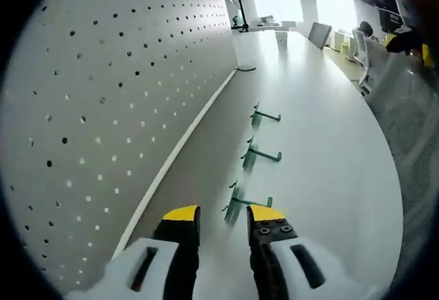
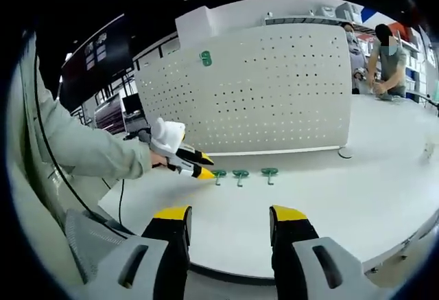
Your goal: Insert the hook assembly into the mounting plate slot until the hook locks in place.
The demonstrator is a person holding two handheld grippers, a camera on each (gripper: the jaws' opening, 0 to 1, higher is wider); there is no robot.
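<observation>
Three green hooks (image 1: 255,154) lie in a row on the white counter (image 1: 329,149), near the pegboard (image 1: 116,87). The left claw (image 1: 225,219) is apart, just by the nearest hook. The right claw (image 2: 230,219) is apart too, holding nothing, farther back.

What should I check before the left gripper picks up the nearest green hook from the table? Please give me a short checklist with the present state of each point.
1. Left gripper jaws open: ok, they stand apart with nothing between them.
2. Nearest green hook lined up with the jaws: ok, it lies just ahead of the gap.
3. All three hooks in sight on the white table, with the middle hook and the far hook: ok.
4. Pegboard upright behind the hooks: ok.
5. One green hook already on the pegboard: ok, near its top edge.
6. Right gripper out of the way: ok, open and apart from the hooks.
</observation>
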